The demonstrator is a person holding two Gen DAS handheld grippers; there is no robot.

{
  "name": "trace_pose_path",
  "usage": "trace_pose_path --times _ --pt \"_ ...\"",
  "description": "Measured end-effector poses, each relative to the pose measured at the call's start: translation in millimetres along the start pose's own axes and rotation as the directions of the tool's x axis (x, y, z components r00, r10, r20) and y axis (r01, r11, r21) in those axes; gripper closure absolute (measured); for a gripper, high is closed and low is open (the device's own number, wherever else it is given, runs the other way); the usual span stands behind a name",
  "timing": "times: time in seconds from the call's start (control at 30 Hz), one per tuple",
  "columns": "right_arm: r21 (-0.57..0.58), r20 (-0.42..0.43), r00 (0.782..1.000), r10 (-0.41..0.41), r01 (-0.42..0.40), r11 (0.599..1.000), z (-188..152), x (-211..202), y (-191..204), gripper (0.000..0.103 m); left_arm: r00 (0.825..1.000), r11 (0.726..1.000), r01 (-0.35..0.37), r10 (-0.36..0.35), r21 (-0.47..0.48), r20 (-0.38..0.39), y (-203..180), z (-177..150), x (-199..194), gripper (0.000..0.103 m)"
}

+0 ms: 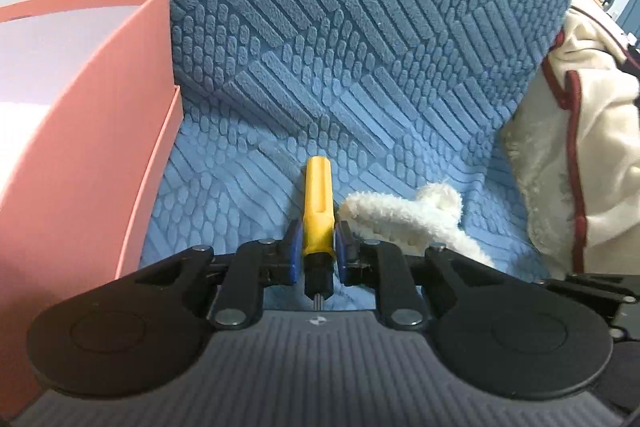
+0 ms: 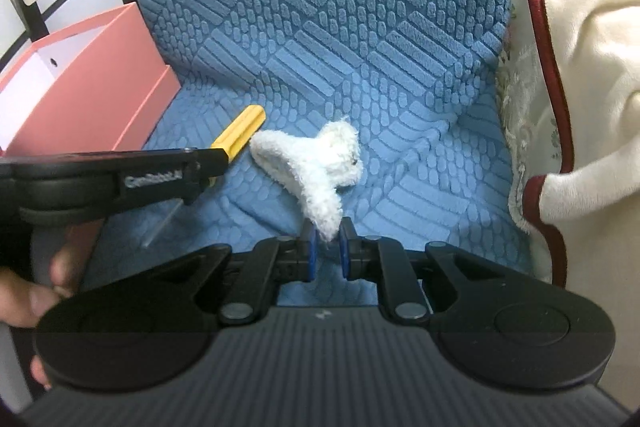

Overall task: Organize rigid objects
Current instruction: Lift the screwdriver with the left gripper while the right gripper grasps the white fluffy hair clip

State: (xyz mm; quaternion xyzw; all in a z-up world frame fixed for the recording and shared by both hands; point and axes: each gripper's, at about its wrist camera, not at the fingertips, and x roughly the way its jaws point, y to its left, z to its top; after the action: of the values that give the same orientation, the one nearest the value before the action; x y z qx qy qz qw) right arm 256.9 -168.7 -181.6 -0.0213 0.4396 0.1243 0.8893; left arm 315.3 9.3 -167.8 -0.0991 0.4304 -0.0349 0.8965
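A screwdriver with a yellow handle (image 1: 317, 205) lies on the blue textured seat cover (image 1: 360, 67). My left gripper (image 1: 317, 247) is shut on the handle near its black collar; the metal shaft runs back under the gripper. In the right wrist view the handle (image 2: 240, 131) sticks out past the left gripper (image 2: 212, 163). A white fluffy hair claw clip (image 2: 312, 167) lies on the cover to the right of the screwdriver, and it also shows in the left wrist view (image 1: 400, 215). My right gripper (image 2: 328, 251) has its blue pads close around one prong tip of the clip.
An open pink box (image 1: 100, 107) with a white inside stands on the left of the seat, also in the right wrist view (image 2: 92, 87). A cream cushion with dark red piping (image 2: 580, 67) fills the right side. The seat back rises behind.
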Motion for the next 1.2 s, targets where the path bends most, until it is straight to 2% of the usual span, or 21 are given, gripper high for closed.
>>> trace_pose_path --times 0.33,0.6,0.7,0.87,0.97,1.03,1.1,1.2 --pt "0.019 0.004 0.999 -0.036 0.036 0.999 -21.7 -23.9 6.3 0.088 0.999 0.999 0.027 -0.026 0.024 -0.047 -1.3 -37.7 -33.5 0.083" --pt "0.031 0.025 1.0 -0.01 0.009 0.999 -44.4 -38.4 16.9 0.088 0.999 0.997 0.011 -0.008 0.074 -0.04 0.7 -67.5 -57.8 0.083" --pt "0.02 0.073 0.997 -0.011 0.009 1.0 -38.2 -45.4 15.9 0.086 0.999 0.997 0.005 -0.003 0.077 -0.035 3.9 -72.8 -61.3 0.083" --pt "0.042 0.131 0.991 0.038 -0.044 0.998 -12.5 -51.1 -1.0 0.085 0.999 0.998 -0.007 0.01 0.065 -0.053 9.7 -79.2 -60.9 0.083" --pt "0.056 0.104 0.99 0.094 -0.101 0.993 5.2 -44.0 -13.4 0.084 0.998 0.998 -0.009 0.013 0.064 -0.065 9.4 -81.8 -58.4 0.083" --pt "0.068 0.107 0.988 0.11 -0.117 0.991 14.8 -40.5 -19.8 0.08 0.997 0.997 -0.011 0.016 0.072 -0.071 8.0 -82.7 -55.7 0.083" --pt "0.078 0.104 0.988 0.118 -0.126 0.989 22.7 -36.2 -24.6 0.072 0.997 0.997 -0.017 0.023 0.082 -0.072 6.3 -84.0 -52.7 0.082" --pt "0.09 0.083 0.987 0.141 -0.149 0.985 31.7 -23.5 -31.8 0.071 0.997 0.996 -0.013 0.019 0.091 -0.069 4.1 -83.8 -50.2 0.082"
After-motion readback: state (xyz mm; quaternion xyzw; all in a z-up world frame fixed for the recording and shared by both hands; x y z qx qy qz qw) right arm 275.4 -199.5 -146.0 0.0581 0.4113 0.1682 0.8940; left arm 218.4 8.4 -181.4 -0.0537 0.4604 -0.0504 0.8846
